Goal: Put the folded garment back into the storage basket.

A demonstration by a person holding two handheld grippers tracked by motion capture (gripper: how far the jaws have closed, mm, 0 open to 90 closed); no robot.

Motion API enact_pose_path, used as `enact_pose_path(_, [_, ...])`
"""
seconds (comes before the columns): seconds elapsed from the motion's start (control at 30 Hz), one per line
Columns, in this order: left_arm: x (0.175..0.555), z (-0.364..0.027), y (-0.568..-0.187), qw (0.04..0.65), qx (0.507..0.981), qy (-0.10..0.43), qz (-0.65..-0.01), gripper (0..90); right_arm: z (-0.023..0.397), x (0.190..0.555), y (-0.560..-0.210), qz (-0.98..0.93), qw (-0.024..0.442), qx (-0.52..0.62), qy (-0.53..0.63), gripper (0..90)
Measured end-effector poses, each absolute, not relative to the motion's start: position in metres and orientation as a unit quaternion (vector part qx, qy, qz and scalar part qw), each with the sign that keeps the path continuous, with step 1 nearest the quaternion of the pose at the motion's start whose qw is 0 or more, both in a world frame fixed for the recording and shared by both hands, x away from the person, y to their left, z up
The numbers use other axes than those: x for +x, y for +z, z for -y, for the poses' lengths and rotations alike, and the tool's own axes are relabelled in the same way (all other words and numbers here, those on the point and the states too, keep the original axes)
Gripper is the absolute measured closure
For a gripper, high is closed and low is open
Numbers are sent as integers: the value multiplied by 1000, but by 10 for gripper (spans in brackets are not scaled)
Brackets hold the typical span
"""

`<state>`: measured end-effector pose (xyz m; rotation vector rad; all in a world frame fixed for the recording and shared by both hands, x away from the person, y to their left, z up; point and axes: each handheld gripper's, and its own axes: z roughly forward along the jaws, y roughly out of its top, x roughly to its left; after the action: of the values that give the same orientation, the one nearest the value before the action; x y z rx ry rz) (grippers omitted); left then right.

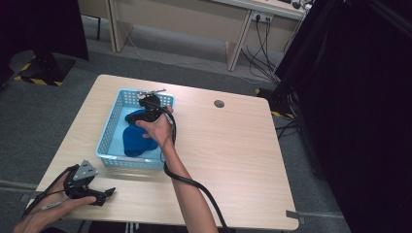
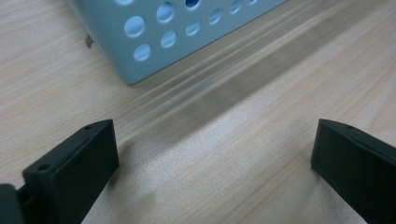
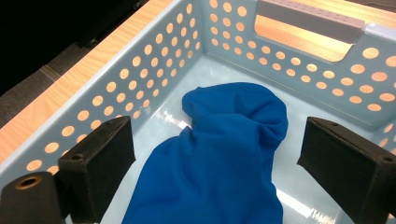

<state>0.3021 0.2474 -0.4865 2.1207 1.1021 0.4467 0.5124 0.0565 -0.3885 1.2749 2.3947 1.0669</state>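
Left gripper (image 1: pixel 109 192) sits at the near left corner of the table (image 1: pixel 233 160), held low by the left hand (image 1: pixel 53 206). In the left gripper view its jaws stand wide apart with nothing between them, bare wood below and a corner of the pale blue basket (image 2: pixel 154 37) just ahead. It looks idle, parked clear of the work.

Basket (image 1: pixel 109 145) stands on the left half of the table, its long side running away from the person. Blue cloth (image 1: pixel 138 138) lies bunched inside it, on the basket floor, nearer the right wall and the near end.

Right hand (image 1: pixel 158 128) reaches in over the basket's right rim, carrying the right gripper (image 1: pixel 149 108) above the cloth. In the right gripper view the jaws are spread wide, one on each side of the cloth (image 3: pixel 224 154), and the pads do not press on it; the fabric sags free between them.

Judgement on step: the cloth appears set down in the basket and let go, so the placing seems done or close to it. If so, the next move calls for lifting the right gripper straight out, jaws kept apart so no fold snags on a pad, and clearing the perforated wall (image 3: pixel 154 84) on the way.
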Motion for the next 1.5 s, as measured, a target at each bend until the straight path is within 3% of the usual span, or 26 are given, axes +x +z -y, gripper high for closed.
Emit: enact_pose_path(1.5, [302, -247, -487, 348, 818, 172, -425, 0, -7, 503, -371, -814, 113, 417, 389, 73])
